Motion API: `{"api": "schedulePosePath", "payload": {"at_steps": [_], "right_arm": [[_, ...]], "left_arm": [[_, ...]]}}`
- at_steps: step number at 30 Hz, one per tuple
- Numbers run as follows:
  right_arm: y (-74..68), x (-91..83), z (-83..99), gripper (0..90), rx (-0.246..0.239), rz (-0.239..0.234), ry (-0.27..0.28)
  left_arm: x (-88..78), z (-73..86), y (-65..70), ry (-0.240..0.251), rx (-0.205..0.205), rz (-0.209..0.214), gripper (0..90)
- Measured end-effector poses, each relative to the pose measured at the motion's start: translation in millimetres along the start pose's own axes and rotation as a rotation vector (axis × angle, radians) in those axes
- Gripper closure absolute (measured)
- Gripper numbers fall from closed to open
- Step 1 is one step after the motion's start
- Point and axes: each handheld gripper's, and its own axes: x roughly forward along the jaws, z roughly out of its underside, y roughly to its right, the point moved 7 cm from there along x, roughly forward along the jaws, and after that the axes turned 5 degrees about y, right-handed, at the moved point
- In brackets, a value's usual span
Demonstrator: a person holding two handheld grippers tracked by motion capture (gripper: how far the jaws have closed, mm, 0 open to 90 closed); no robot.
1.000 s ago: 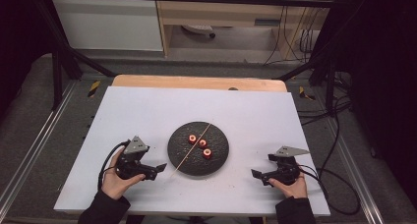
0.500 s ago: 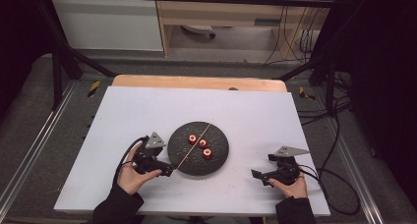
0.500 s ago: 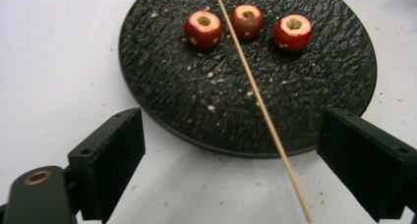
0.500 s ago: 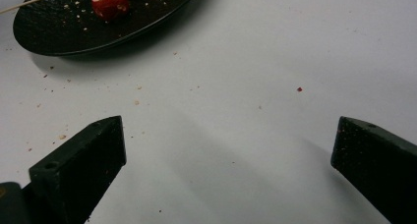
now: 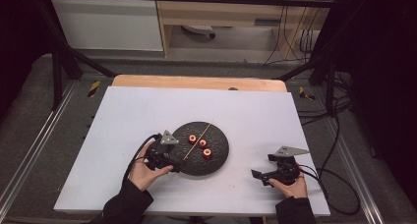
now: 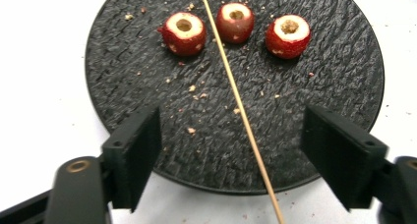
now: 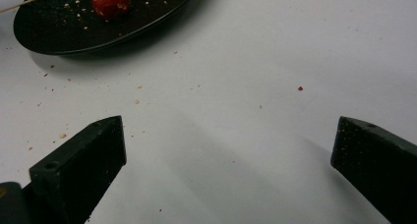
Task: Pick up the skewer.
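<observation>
Left gripper (image 6: 231,150) at the near-left rim of the plate (image 5: 219,155), jaws just closing in, not yet touching the skewer (image 6: 236,94) lying between them. Skewer flat across the plate, its near end past the rim over the tabletop (image 5: 147,111). Three cored red fruits (image 6: 236,22) in a row on the plate's far side, one left of the skewer, two right. Right gripper (image 7: 228,160) low over bare tabletop, well apart from the plate, jaws wide, holding nothing.
</observation>
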Motion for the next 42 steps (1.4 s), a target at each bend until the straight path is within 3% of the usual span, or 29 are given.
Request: {"api": "schedulePosePath", "payload": {"at_steps": [9, 20, 29, 42], "right_arm": [[0.3, 0.4, 0.4, 0.9, -0.005, -0.001, -0.003], [0.2, 0.2, 0.4, 0.9, -0.004, -0.002, -0.003], [0.1, 0.3, 0.5, 0.9, -0.004, -0.004, -0.004], [-0.3, 0.8, 0.7, 0.9, -0.001, -0.008, -0.005]], "left_arm": [[9.9, -3.4, 1.4, -0.054, -0.017, -0.017, 40.7], [15.7, -3.2, 6.5, -0.109, -0.04, -0.008, 61.2], [21.0, -5.6, 11.7, -0.155, -0.037, -0.012, 72.9], [27.0, -6.6, 11.4, -0.202, -0.031, -0.061, 81.9]]}}
